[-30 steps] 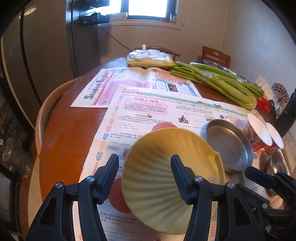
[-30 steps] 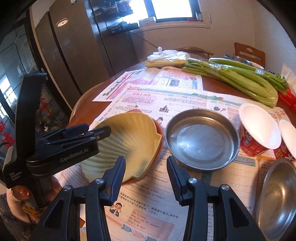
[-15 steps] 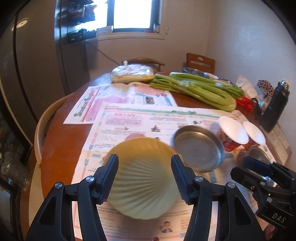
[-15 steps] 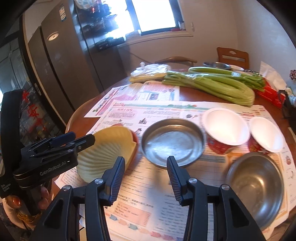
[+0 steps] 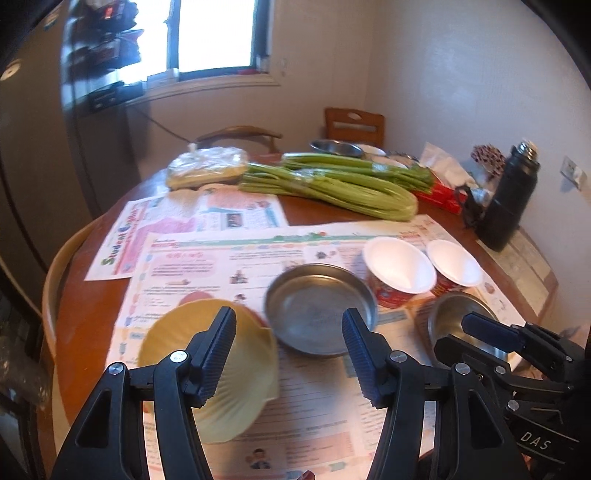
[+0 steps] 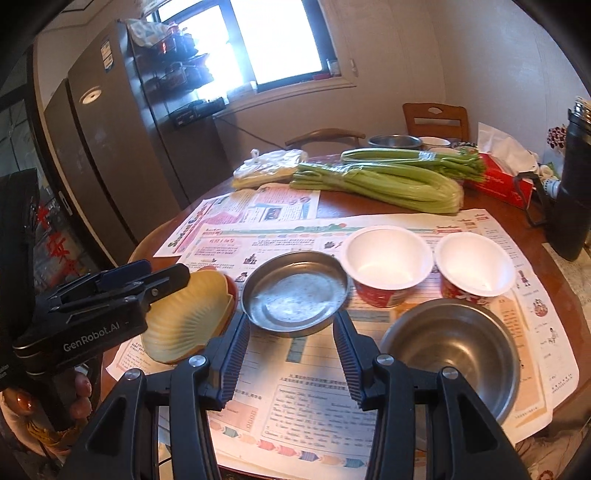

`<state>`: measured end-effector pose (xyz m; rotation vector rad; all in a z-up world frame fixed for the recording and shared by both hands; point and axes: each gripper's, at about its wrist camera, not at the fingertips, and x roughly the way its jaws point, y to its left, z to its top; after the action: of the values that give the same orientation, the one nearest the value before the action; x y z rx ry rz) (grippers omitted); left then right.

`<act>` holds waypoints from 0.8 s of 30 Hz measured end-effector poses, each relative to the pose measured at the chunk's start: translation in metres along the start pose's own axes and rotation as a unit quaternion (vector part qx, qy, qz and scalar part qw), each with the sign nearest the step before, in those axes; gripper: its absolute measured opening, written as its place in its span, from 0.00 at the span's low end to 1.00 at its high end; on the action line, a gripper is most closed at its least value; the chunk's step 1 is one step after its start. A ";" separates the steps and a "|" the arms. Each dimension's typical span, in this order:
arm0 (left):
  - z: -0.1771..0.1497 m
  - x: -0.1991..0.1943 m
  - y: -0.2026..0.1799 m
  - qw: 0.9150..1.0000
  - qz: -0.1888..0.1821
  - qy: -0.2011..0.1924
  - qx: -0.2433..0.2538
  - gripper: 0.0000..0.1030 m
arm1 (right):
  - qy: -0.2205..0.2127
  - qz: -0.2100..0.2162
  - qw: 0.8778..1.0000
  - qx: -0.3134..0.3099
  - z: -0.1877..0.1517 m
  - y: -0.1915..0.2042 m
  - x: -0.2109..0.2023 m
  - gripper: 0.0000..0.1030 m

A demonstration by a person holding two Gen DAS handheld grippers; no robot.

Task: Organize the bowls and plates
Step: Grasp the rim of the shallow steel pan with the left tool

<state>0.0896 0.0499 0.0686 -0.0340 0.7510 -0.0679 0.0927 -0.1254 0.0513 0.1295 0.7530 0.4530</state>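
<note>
Blown-out window backlight, dim warm room, fisheye edges, slight blur

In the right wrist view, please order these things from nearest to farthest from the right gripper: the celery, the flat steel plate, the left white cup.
1. The flat steel plate, just beyond the tips of the right gripper.
2. The left white cup, behind the plate and a little to the right.
3. The celery, across the far side of the table, beyond the newspapers.

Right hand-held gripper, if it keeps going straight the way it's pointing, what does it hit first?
Most likely the shallow steel plate, which sits between and just beyond the right hand-held gripper; depth is hard to judge.
</note>
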 end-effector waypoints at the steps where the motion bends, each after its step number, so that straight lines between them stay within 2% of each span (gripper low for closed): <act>1: 0.002 0.003 -0.004 1.000 -0.003 0.004 0.008 0.60 | -0.001 -0.001 1.000 0.002 0.000 -0.002 -0.001 0.46; 5: 0.014 0.017 -0.011 1.000 -0.010 0.019 0.020 0.60 | -0.003 0.001 1.000 0.012 0.001 -0.010 -0.002 0.46; 11: 0.030 0.041 -0.010 0.999 0.003 0.033 0.031 0.60 | 0.006 0.003 1.000 0.012 0.004 -0.011 0.015 0.46; 24: 0.040 0.102 0.014 0.996 -0.027 0.089 0.000 0.60 | 0.064 0.004 0.998 0.028 0.010 -0.011 0.076 0.46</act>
<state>0.1920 0.0563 0.0278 -0.0475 0.9277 -0.1230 0.1515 -0.1011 0.0079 0.1564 0.8924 0.4509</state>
